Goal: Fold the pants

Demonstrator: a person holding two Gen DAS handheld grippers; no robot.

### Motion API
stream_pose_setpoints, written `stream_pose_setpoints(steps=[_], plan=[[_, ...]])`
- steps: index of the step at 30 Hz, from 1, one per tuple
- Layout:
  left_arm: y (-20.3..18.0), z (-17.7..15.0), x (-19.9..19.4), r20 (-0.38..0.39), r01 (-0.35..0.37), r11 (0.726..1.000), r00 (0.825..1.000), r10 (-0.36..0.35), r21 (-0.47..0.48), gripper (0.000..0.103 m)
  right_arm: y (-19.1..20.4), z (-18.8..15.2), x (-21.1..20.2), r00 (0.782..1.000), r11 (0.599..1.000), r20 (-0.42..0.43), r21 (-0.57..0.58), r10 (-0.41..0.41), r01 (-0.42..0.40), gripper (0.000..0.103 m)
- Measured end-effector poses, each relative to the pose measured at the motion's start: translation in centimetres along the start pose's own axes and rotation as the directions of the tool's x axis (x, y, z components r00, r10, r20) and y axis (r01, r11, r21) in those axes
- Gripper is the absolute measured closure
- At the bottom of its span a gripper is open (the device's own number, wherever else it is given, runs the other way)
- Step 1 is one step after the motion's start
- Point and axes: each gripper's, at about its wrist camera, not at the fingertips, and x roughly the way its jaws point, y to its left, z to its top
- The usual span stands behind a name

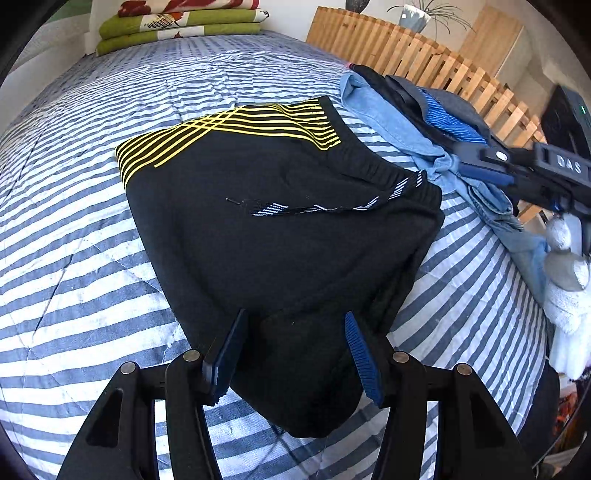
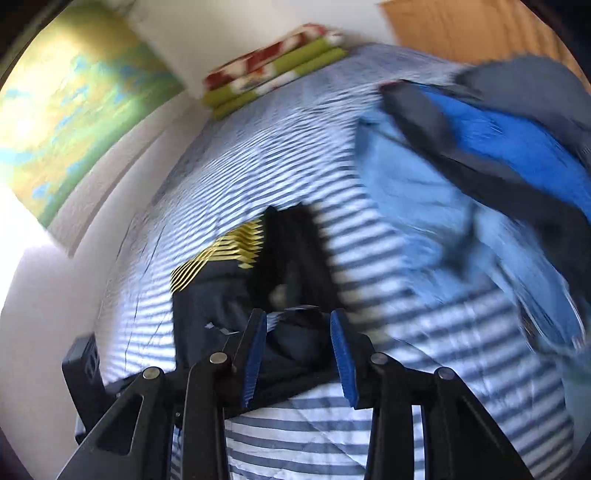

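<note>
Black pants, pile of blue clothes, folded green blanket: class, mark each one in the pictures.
black pants (image 1: 280, 236): left wrist view, plain front panel.
pile of blue clothes (image 1: 391, 114): left wrist view, light blue garment.
folded green blanket (image 1: 177, 31): left wrist view, green fold.

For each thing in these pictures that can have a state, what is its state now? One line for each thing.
Black pants: folded into a compact stack, lying on the striped bed cover.
Left claw: open, fabric between the pads, not pinched.
Right claw: open above the pants' edge.
Pile of blue clothes: unfolded, crumpled.
Green blankets: folded, stacked.
</note>
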Motion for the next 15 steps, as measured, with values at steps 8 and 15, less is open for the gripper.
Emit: stream_pose_setpoints(steps=[8,15], plan=[[0.0,-0.6,-0.2,-0.017,-0.018,0.999,1.0,0.018,0.034,0.044,2.5,2.6,8.8,0.971,0.99,-0.224,-0.132,-0.083,0.054,0.1],[-0.5,-1.0,-0.1,-0.029,-0.025,0.996,0.999,0.028,0.083,0.044,-5.1,5.0,5.1,0.98,0.985,-0.124,0.063,-0.155,0.164,0.089]])
